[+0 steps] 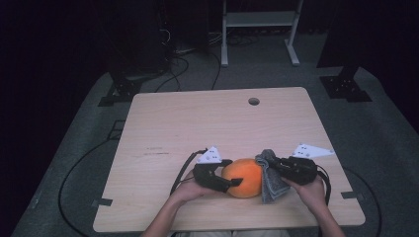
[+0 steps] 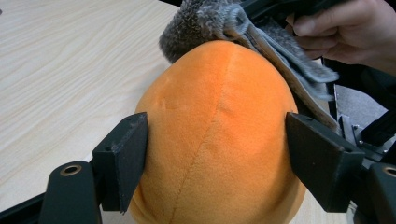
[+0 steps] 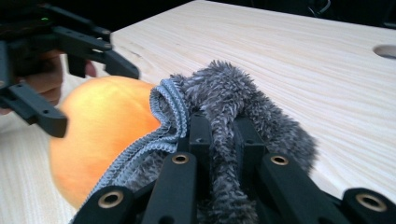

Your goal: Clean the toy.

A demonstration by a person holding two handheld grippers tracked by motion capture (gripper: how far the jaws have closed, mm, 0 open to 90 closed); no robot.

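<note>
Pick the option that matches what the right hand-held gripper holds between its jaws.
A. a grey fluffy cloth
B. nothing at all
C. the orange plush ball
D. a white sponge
A: in the right gripper view the right hand-held gripper has its jaws clamped on the grey fluffy cloth, which drapes against the orange plush ball; the ball itself sits between the jaws of the left hand-held gripper.

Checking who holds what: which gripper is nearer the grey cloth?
Right. The right gripper is shut on the cloth; the left gripper straddles the orange ball, whose far side the cloth touches.
</note>
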